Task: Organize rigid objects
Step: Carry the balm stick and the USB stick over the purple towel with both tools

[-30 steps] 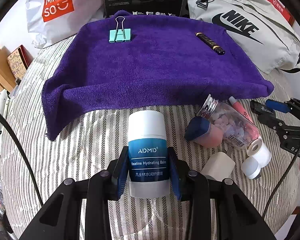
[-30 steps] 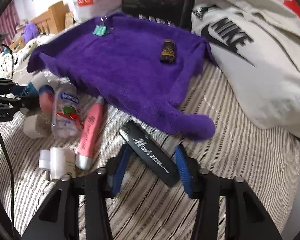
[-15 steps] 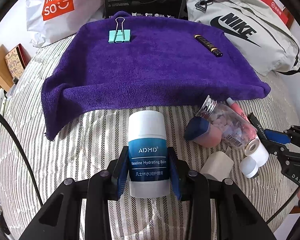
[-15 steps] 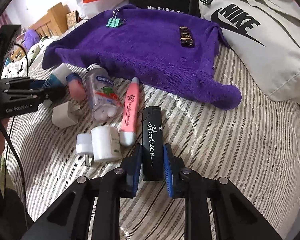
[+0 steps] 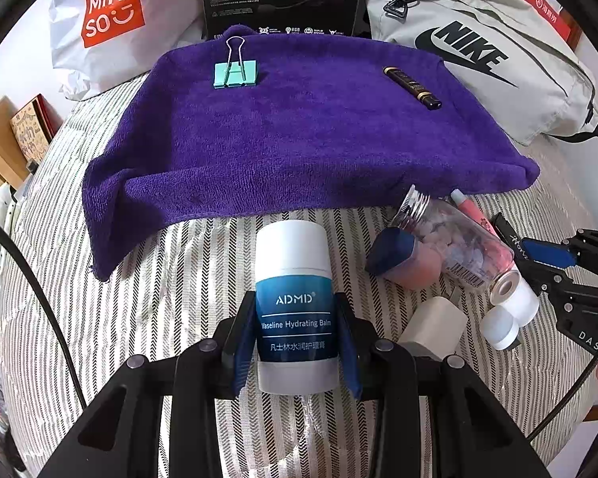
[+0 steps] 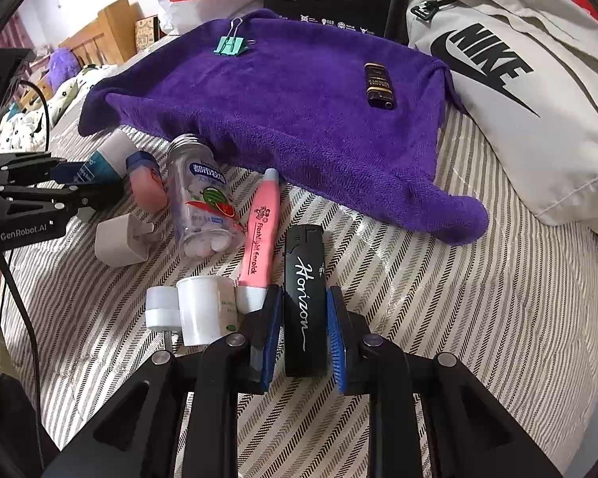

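Balm stick (image 5: 296,310), white with a blue label, is lying at the lower centre of the left wrist view, its lower half sitting between the left gripper's (image 5: 296,342) blue pads, which are pressing against both sides of it on the striped bedcover (image 5: 139,298). In the right wrist view, the right gripper (image 6: 303,330) is clamping narrowly on a black lighter (image 6: 305,302) at the lower centre, the pads touching its two long sides while its top end is pointing up the frame. Just left of the lighter, a pink pen (image 6: 261,235) is lying, with a clear pill bottle (image 6: 203,199), a white charger (image 6: 119,235) and a small white bottle (image 6: 195,310) nearby. Across the upper middle, a purple towel (image 5: 299,139) is carrying a teal binder clip (image 5: 235,73) at its upper left and a dark lighter (image 5: 412,87) at its upper right, well apart.
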The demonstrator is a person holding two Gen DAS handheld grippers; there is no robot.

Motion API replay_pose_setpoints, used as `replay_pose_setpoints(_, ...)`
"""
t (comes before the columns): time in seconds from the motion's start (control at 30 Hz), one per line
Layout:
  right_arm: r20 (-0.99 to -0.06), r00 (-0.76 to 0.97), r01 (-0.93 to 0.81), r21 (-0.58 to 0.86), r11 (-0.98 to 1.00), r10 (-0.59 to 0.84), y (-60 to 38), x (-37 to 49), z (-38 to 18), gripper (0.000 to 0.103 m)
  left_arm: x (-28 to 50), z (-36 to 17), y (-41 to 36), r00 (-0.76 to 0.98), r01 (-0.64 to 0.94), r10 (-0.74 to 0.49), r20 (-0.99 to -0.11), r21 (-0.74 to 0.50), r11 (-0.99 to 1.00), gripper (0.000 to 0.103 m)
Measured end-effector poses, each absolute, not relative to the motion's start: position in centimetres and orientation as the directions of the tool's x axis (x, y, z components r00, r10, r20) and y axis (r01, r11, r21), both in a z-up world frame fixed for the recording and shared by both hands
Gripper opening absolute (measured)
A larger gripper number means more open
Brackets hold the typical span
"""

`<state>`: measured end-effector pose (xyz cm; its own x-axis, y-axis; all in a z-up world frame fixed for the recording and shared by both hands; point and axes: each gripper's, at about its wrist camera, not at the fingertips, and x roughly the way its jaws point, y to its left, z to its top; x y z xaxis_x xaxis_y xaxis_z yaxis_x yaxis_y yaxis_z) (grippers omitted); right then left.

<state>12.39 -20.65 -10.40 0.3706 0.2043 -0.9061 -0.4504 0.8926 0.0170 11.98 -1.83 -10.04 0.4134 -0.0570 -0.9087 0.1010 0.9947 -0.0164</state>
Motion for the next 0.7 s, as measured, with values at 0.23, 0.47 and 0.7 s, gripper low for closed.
replay_pose_setpoints(0.23, -0.896, 0.38, -0.371, 0.079, 0.926, 0.228, -22.4, 11.6, -9.0, 0.021, 11.6, -9.4, -0.5, 0.418, 0.104, -0.091, -0.904, -0.051, 0.993, 0.034)
replay_pose_setpoints(0.47, -0.883, 0.406, -0.325, 0.102, 0.94, 0.236, -23.5, 11.4, -6.6, 0.021, 11.6, -7.5, 1.7, 0.447, 0.085, -0.099, -0.889, -0.068, 0.994, 0.034)
replay_pose_setpoints(0.7, -0.872, 0.418, -0.335, 0.112, 0.936, 0.254, -22.7, 12.2, -5.1, 0.021, 11.9, -6.2, 3.5, 0.469, 0.063, -0.123, -0.875, -0.105, 0.992, 0.034)
